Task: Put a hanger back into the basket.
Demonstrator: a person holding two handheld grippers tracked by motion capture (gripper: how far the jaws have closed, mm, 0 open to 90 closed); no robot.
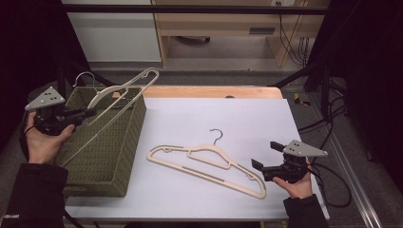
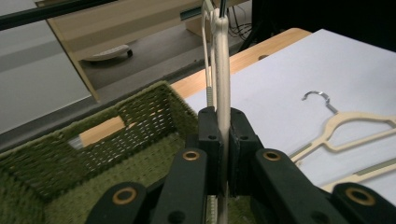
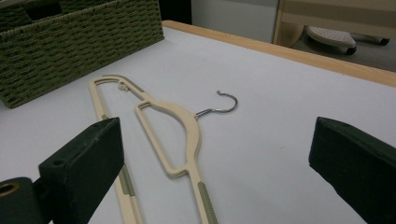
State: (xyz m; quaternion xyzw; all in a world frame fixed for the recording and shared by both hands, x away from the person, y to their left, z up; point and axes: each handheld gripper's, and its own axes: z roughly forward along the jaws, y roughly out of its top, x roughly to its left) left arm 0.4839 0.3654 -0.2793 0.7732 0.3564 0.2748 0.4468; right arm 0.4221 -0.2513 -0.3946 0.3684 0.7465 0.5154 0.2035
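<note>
Left gripper (image 1: pixel 90 113) clamping hanger (image 1: pixel 124 90), over basket (image 1: pixel 102 164)

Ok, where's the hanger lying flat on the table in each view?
High view: hanger on the table, centre, on the white sheet right of the green basket.
Left gripper view: right edge, hook pointing up.
Right gripper view: centre, between the open jaws.
Shared landmark: the green basket.

The held hanger (image 2: pixel 222 70) runs off the left gripper view's top edge, hook unseen.
</note>
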